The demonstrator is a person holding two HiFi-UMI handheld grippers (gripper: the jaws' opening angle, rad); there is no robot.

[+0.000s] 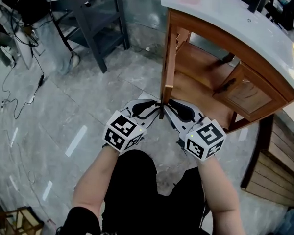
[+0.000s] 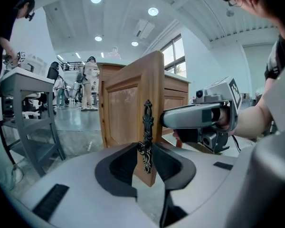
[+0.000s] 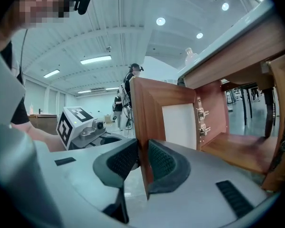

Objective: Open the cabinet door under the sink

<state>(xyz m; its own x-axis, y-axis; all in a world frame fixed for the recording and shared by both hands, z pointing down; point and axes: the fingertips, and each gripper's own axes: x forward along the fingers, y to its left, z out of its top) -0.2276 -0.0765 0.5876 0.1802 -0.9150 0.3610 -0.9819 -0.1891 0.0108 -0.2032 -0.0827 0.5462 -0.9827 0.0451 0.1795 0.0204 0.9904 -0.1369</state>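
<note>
- Door: rigid, hinged, swings freely; take its free edge beside the handle.
- Left gripper: released, straddling that edge.
- Right gripper: clamped on it.

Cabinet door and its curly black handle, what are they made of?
The cabinet door looks like wood: light brown, with faint grain and a smooth, slightly shiny varnish. The handle is probably metal: dark, old-fashioned looking, with raised curly patterns. It could be dark plastic, though; the look alone doesn't settle it.
</note>
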